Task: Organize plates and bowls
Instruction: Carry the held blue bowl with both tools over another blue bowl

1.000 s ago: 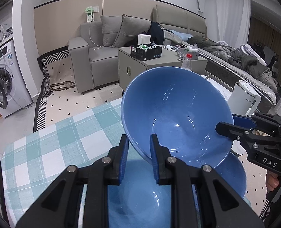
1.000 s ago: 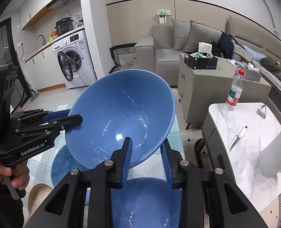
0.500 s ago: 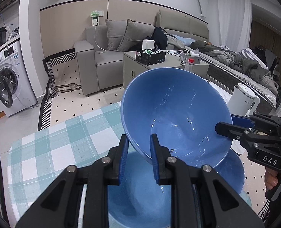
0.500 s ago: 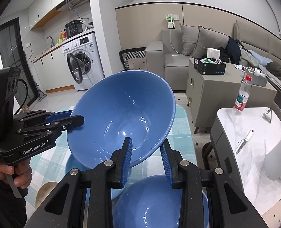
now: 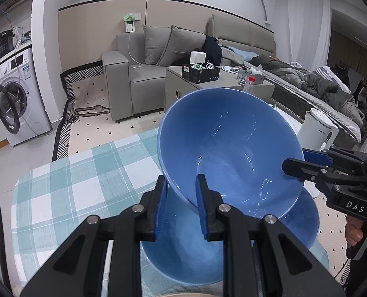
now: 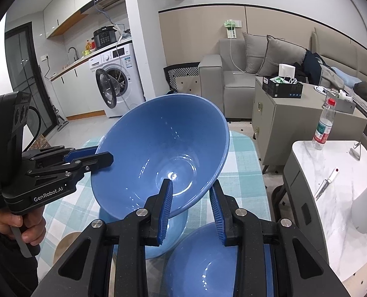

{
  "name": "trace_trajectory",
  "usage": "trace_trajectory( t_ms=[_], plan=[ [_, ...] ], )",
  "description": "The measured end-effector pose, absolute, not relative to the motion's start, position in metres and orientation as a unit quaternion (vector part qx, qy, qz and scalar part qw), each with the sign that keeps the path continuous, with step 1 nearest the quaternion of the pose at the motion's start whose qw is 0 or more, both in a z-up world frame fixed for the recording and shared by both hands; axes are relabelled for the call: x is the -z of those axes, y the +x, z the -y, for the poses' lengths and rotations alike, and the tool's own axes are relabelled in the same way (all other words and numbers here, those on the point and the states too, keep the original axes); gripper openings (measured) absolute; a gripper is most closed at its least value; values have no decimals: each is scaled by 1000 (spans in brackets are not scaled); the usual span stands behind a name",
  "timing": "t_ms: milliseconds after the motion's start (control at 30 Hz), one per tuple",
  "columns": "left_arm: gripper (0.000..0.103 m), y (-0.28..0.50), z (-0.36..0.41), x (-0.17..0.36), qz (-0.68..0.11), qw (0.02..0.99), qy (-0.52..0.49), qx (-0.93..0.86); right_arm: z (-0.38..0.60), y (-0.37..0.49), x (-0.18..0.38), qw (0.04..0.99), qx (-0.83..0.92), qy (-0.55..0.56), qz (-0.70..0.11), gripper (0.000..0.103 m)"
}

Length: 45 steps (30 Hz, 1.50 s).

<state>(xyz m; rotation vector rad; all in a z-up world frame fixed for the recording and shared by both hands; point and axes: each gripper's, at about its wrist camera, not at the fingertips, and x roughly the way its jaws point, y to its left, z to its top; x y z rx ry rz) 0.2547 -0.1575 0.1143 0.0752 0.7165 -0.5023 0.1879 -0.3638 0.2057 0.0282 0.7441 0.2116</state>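
1. Since the earlier frame, you are carrying the large glossy blue ceramic bowl sideways; the sofa and washing machine are sliding right in the left wrist view, and the lower bowls are showing more.
2. Your left gripper is staying clamped on the near rim of the blue bowl, pads pressed on either side of the wall.
3. Your right gripper is likewise pinching the opposite rim, so the bowl is hanging tilted between both tools.
4. The bowl is hovering above the teal checked tablecloth, over two more blue bowls resting side by side there.
5. A white kettle is standing beyond, on the marble-topped cabinet.
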Motion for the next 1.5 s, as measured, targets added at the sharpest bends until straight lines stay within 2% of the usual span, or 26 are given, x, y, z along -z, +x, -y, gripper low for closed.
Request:
trace_trajectory(
  t_ms=[1500],
  plan=[
    [21,227,122,-66,-388,895,30,218,326,169,-155,901,-142,15,-409,32]
  ],
)
